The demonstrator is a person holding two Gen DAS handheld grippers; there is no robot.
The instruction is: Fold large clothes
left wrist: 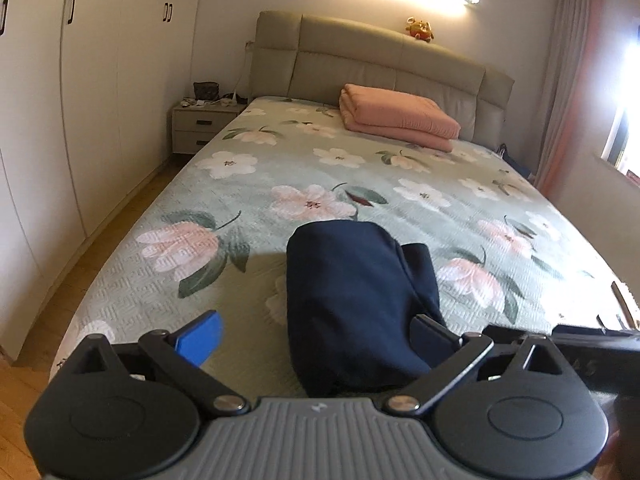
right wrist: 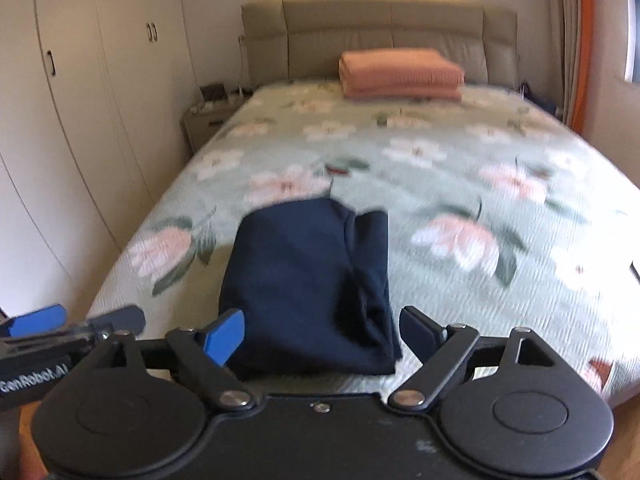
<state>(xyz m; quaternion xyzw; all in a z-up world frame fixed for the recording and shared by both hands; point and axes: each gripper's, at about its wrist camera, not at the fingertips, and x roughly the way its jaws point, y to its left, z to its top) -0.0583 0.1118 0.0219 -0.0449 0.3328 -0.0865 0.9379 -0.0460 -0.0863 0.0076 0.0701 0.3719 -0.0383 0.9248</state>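
Note:
A dark navy garment (left wrist: 356,300) lies folded into a compact bundle on the floral bedspread (left wrist: 280,168) near the foot of the bed. It also shows in the right wrist view (right wrist: 312,284). My left gripper (left wrist: 316,340) is open, its fingers on either side of the bundle's near end, not clamped on it. My right gripper (right wrist: 324,332) is open too, its fingers wide apart and flanking the near edge of the garment. The left gripper's blue-padded finger shows at the left edge of the right wrist view (right wrist: 40,320).
A folded pink blanket (left wrist: 396,120) lies at the head of the bed by the padded headboard (left wrist: 360,56). A nightstand (left wrist: 200,124) and white wardrobes (left wrist: 60,100) stand on the left. Curtains and a bright window (left wrist: 616,128) are on the right.

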